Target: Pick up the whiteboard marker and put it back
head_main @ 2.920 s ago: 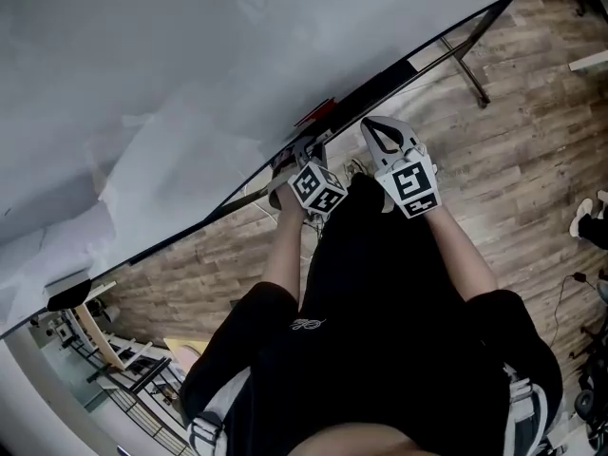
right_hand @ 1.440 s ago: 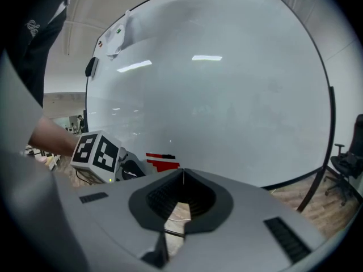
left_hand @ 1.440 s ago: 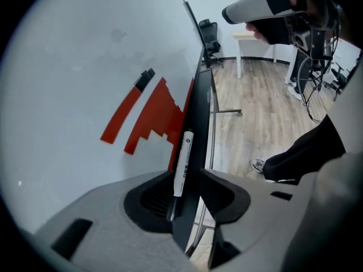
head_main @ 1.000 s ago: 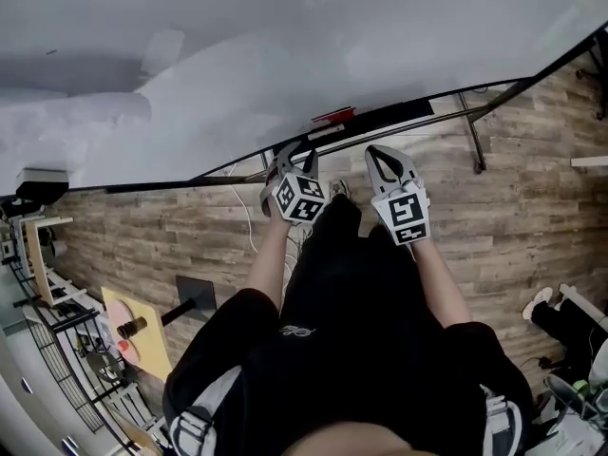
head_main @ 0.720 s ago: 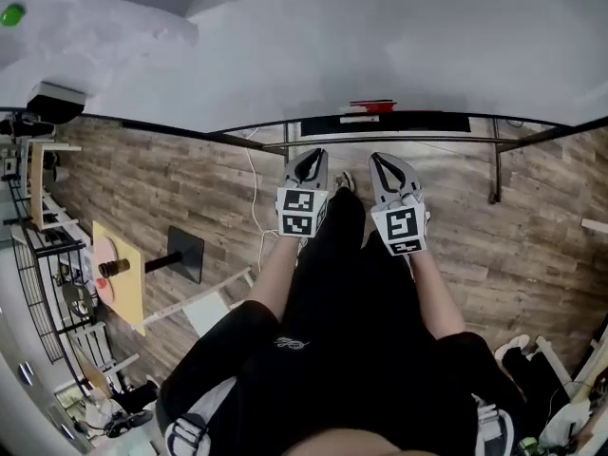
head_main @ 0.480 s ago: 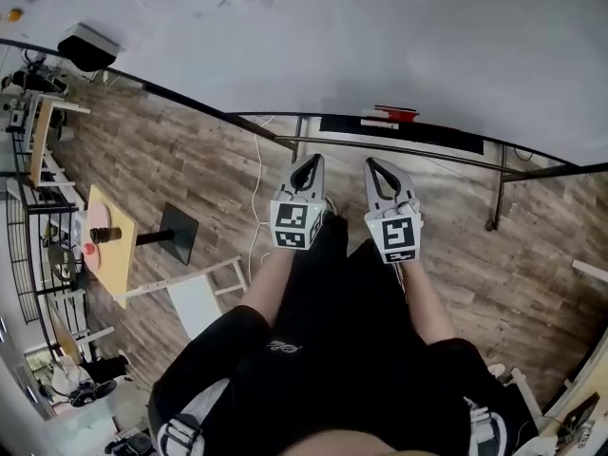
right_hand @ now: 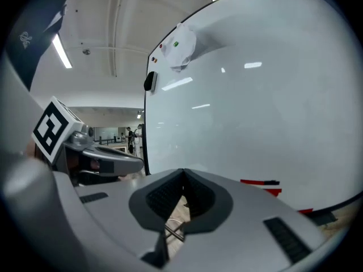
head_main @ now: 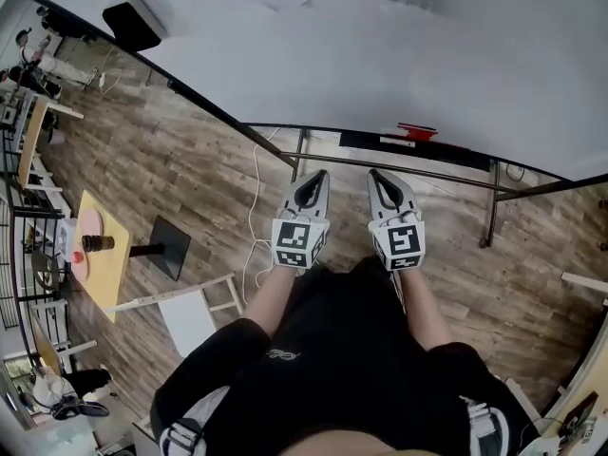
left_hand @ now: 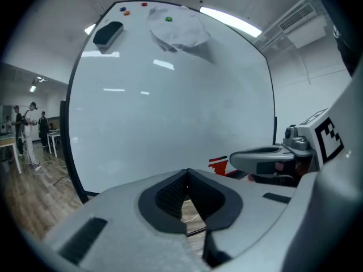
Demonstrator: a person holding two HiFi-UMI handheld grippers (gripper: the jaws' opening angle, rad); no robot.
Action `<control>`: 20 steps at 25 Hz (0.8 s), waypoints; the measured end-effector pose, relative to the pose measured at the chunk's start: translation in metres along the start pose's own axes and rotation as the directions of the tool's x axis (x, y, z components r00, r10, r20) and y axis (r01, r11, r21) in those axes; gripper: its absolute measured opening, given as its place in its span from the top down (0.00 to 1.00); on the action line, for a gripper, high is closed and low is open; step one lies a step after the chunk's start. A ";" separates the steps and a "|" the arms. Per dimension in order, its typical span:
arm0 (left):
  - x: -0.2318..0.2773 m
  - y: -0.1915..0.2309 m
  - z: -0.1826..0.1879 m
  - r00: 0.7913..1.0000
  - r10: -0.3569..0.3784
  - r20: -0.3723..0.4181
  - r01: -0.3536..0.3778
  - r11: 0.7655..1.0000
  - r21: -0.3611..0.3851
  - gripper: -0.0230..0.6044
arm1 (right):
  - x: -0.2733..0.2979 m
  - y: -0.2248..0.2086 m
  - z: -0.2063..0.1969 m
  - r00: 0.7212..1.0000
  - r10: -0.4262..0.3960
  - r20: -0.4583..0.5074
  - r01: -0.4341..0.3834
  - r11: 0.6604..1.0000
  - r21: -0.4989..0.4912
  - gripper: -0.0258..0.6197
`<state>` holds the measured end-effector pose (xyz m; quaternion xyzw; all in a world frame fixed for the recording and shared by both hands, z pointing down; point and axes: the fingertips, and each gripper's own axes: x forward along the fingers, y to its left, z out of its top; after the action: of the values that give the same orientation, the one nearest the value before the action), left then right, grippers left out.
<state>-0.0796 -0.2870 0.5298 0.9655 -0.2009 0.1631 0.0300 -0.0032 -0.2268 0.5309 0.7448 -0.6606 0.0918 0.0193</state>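
Note:
A red whiteboard marker point(head_main: 416, 131) lies on the black ledge point(head_main: 375, 141) under the big whiteboard point(head_main: 380, 55). It also shows as a red marker point(left_hand: 218, 162) in the left gripper view and as a red marker point(right_hand: 260, 182) in the right gripper view. My left gripper point(head_main: 317, 175) and right gripper point(head_main: 379, 175) hang side by side over the wooden floor, short of the ledge. Both are shut and hold nothing. The left gripper point(left_hand: 187, 171) and the right gripper point(right_hand: 182, 171) each point at the board.
The board's metal legs point(head_main: 491, 202) stand on the floor, with a white cable point(head_main: 255, 212) beside them. At the left stand a small yellow table point(head_main: 100, 255) and a white frame point(head_main: 195, 307). An eraser point(left_hand: 108, 32) and a pinned paper point(left_hand: 178, 30) are on the board. People point(left_hand: 28, 129) stand far left.
Both grippers have drawn back from the ledge, where the left one was close to the marker. The left gripper has rolled upright. My view has swung toward the board's left end.

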 end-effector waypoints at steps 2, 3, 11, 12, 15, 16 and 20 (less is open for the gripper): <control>-0.018 0.014 0.000 1.000 -0.008 0.024 0.008 1.000 -0.008 0.95 | 0.006 0.021 0.001 1.000 -0.024 -0.011 0.024 1.000 -0.017 0.96; -0.026 0.022 -0.001 0.999 -0.013 0.032 0.013 1.000 -0.016 0.95 | 0.009 0.033 0.003 1.000 -0.030 -0.009 0.029 0.999 -0.023 0.96; -0.088 0.074 -0.050 0.994 -0.104 0.020 0.106 0.988 -0.116 0.95 | 0.011 0.125 0.002 0.992 -0.124 -0.036 0.122 0.992 -0.041 0.96; -0.094 0.076 -0.056 0.992 -0.127 0.020 0.128 0.984 -0.120 0.95 | 0.009 0.131 -0.001 0.987 -0.152 -0.043 0.150 0.988 -0.042 0.96; -0.107 0.083 -0.059 0.984 -0.176 0.042 0.181 0.968 -0.174 0.95 | -0.001 0.146 0.003 0.977 -0.212 -0.035 0.210 0.977 -0.040 0.96; -0.110 0.085 -0.055 0.982 -0.181 0.054 0.187 0.966 -0.178 0.95 | -0.005 0.151 0.006 0.976 -0.216 -0.028 0.214 0.975 -0.053 0.96; -0.119 0.083 -0.031 0.979 -0.183 0.090 0.191 0.978 -0.090 0.95 | -0.017 0.159 0.022 0.973 -0.231 -0.011 0.229 0.968 -0.106 0.96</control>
<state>-0.2248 -0.3147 0.5193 0.9832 -0.1180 0.1102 0.0845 -0.1600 -0.2334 0.4922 0.8133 -0.5734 0.0628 0.0763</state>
